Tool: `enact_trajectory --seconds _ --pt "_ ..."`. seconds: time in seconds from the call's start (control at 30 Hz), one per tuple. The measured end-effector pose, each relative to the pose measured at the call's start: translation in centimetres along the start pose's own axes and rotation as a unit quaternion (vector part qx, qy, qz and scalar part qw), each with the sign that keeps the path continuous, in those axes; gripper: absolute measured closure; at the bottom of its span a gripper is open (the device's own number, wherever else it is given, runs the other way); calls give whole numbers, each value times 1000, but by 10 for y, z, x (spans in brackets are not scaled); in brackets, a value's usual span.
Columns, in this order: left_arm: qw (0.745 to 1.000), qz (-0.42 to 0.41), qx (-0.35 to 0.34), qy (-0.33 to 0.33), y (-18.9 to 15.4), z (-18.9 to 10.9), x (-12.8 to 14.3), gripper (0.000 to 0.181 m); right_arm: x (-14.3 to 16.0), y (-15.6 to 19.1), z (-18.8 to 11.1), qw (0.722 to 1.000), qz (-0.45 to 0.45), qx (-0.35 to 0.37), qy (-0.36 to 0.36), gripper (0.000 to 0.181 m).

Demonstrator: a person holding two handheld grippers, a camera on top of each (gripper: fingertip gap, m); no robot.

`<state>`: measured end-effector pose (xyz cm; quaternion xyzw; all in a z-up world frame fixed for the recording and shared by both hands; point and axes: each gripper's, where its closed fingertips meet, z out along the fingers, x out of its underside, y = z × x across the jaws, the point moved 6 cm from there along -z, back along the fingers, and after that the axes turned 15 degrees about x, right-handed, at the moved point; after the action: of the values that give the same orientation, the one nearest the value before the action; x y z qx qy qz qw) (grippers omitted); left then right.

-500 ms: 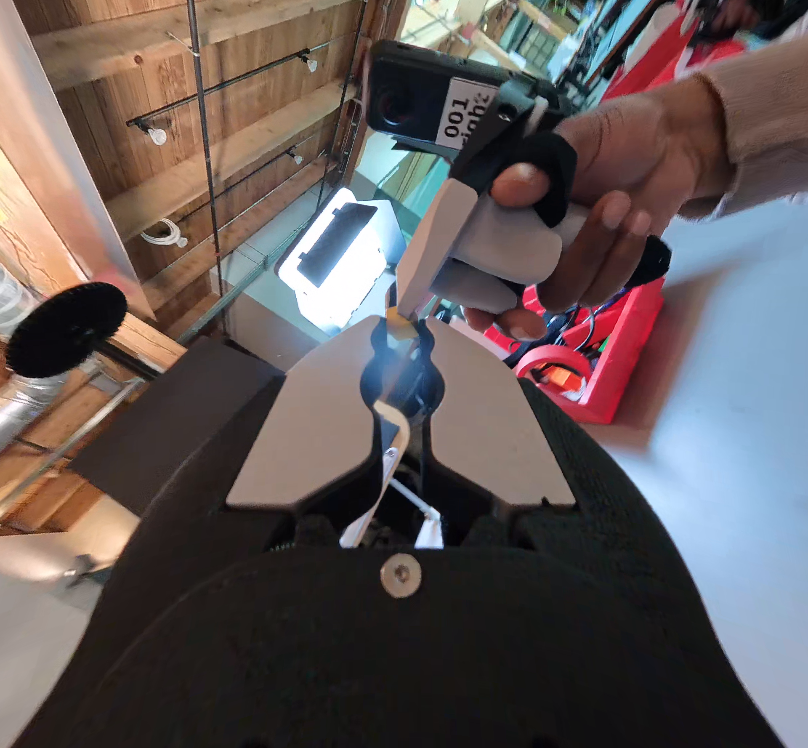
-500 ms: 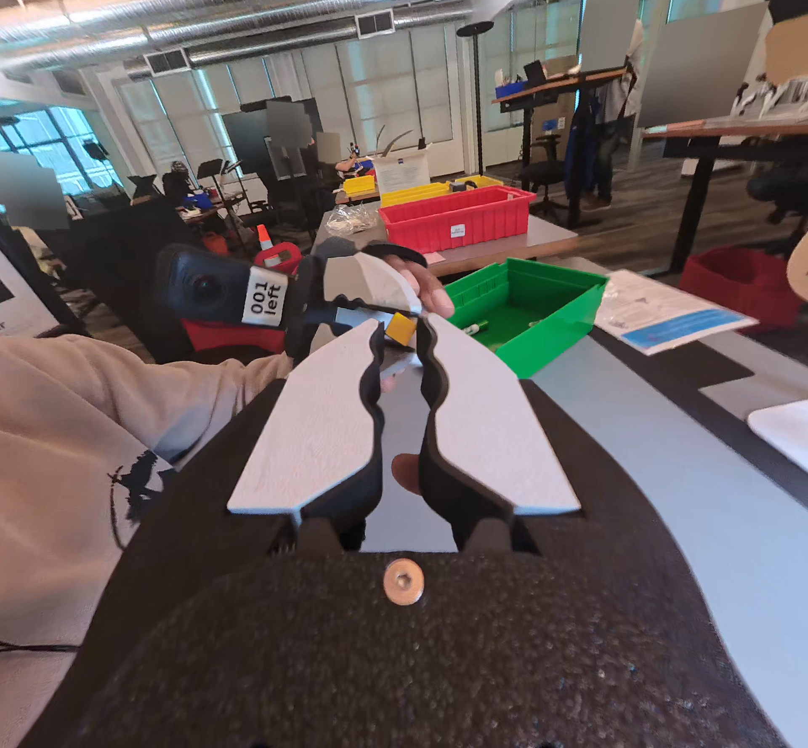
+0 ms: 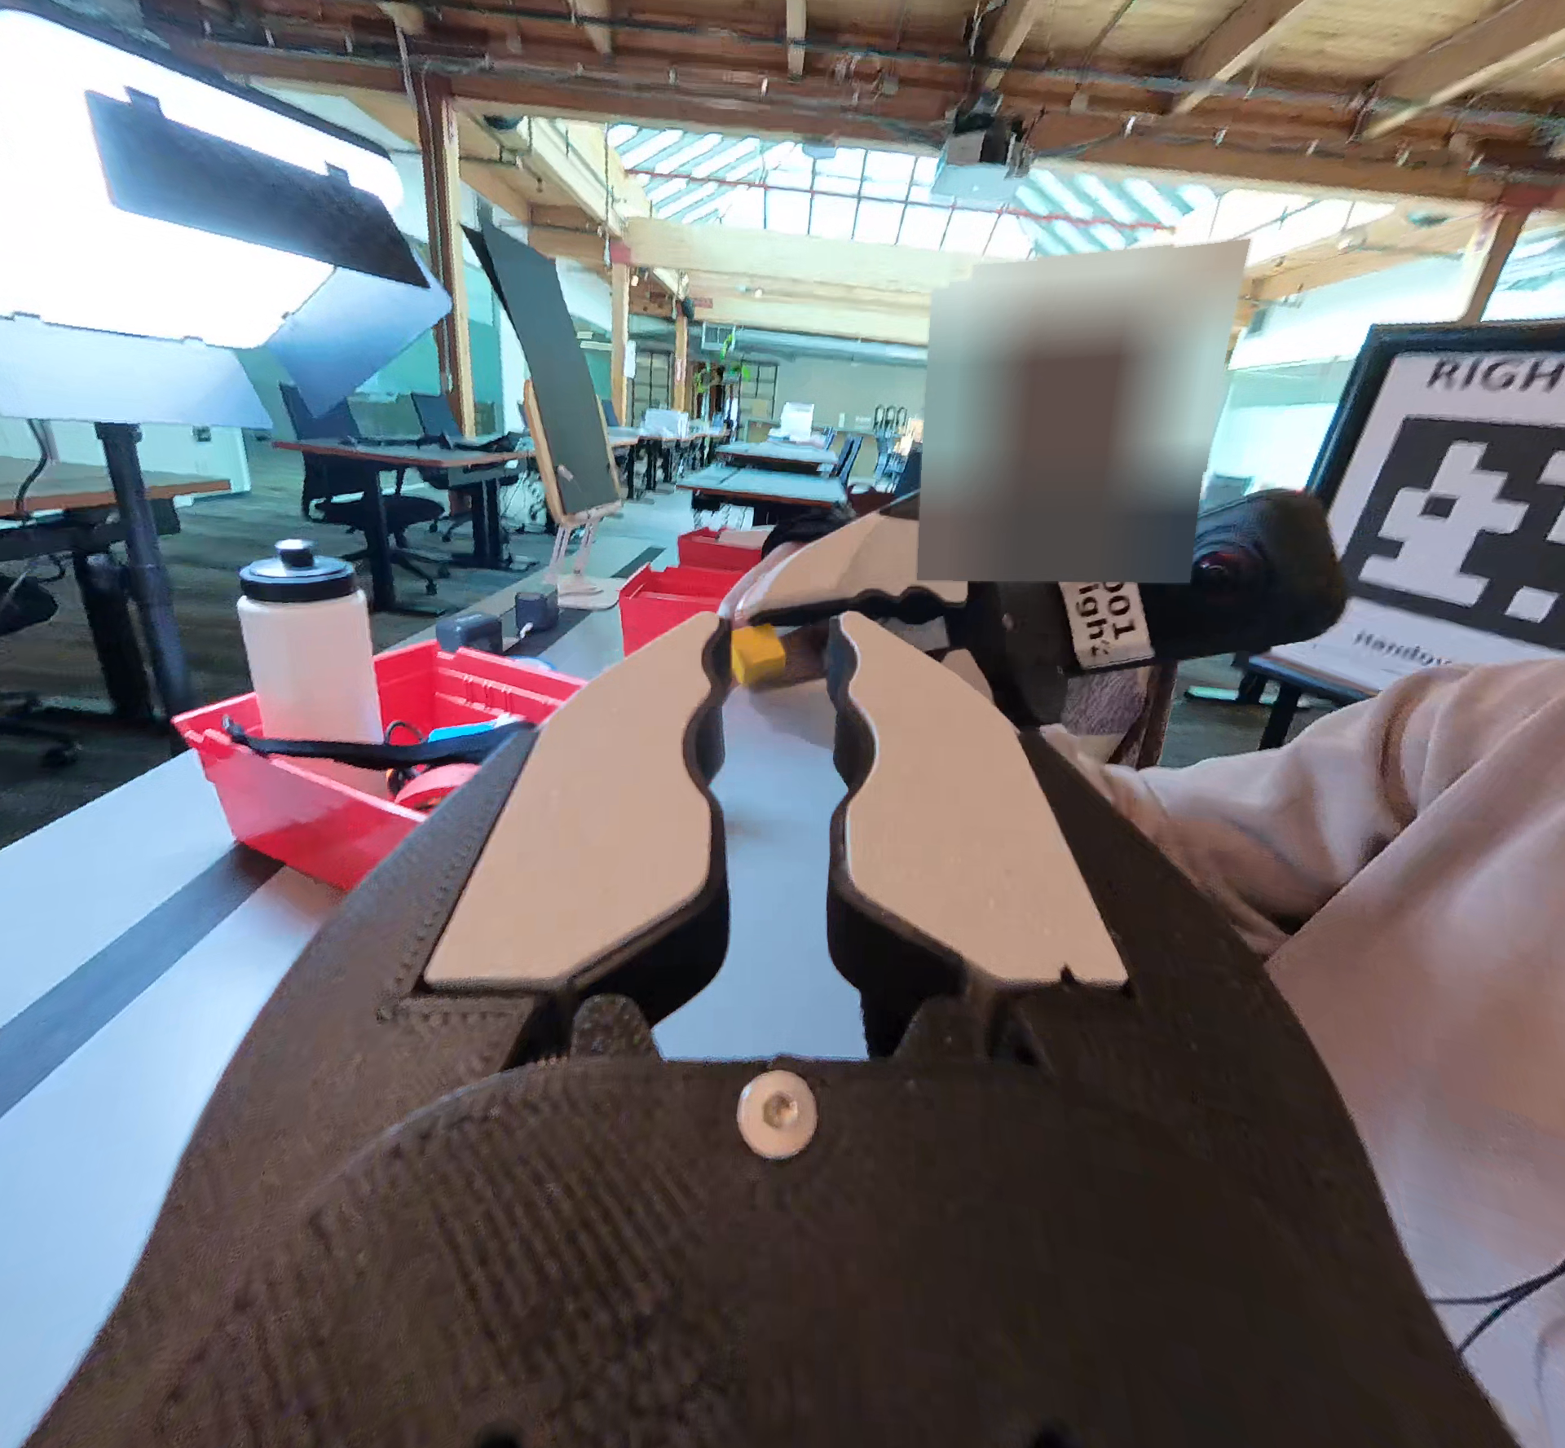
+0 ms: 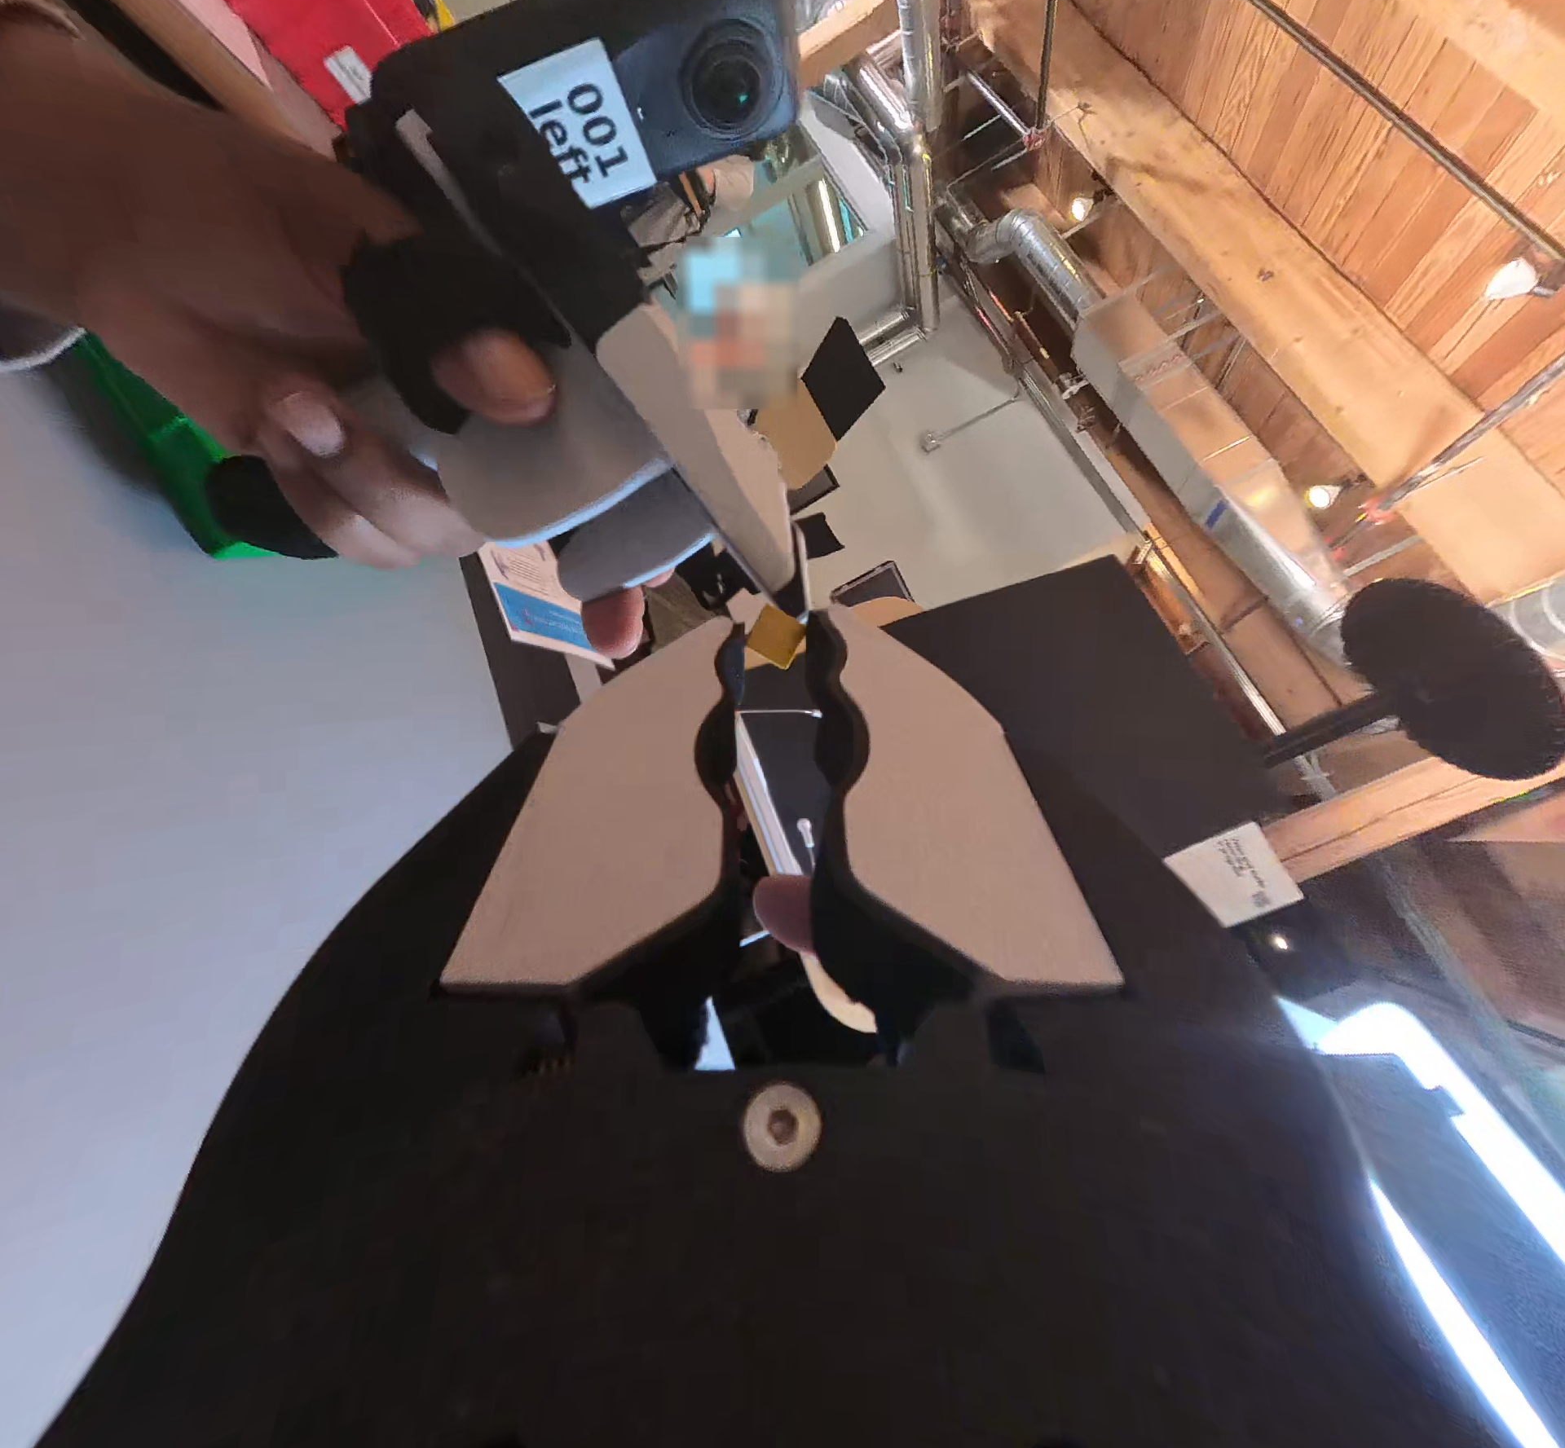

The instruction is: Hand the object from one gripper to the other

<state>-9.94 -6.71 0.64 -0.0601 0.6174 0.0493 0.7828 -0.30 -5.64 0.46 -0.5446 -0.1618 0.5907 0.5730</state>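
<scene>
Left gripper [image 3: 777, 633] fingers now apart, small yellow plastic cube [image 3: 756, 652] let go. Right gripper [image 4: 775, 628] fingers clamped on it, I think. Handover near done.

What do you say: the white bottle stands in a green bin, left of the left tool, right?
Not quite: the bin is red, not green. The left wrist view shows the white bottle standing in it, left of the left tool.
</scene>
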Motion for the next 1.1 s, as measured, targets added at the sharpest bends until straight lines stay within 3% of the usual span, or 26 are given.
enact_trajectory --seconds 0.2,0.27,0.33,0.4,0.57,0.7,0.83,0.93,1.1 --pt "999 22 -8 35 -2 2 2 169 -3 0 -3 1000 10 -9 -26 168" --pt "999 31 11 31 -6 2 0 170 -7 -4 -6 995 84 -33 -47 169" --pt "998 47 46 6 -12 -1 -4 170 -13 -12 -10 969 218 -87 -74 165" --pt "995 76 58 -20 -14 -5 -8 171 -13 -26 -11 916 366 -142 -84 159" --pt "977 196 66 -50 -26 -10 -9 171 2 -32 -4 734 620 -271 -55 157" --pt "959 275 62 -38 -33 -8 -6 171 2 -14 2 637 683 -356 -32 155" --pt "941 331 64 -6 -39 -5 -1 171 -7 -3 2 566 714 -410 -32 154" --pt "931 358 68 5 -44 -3 0 171 -12 0 0 555 714 -426 -27 161" --pt "921 384 54 39 -46 -4 0 171 -10 0 2 575 707 -412 -16 168"
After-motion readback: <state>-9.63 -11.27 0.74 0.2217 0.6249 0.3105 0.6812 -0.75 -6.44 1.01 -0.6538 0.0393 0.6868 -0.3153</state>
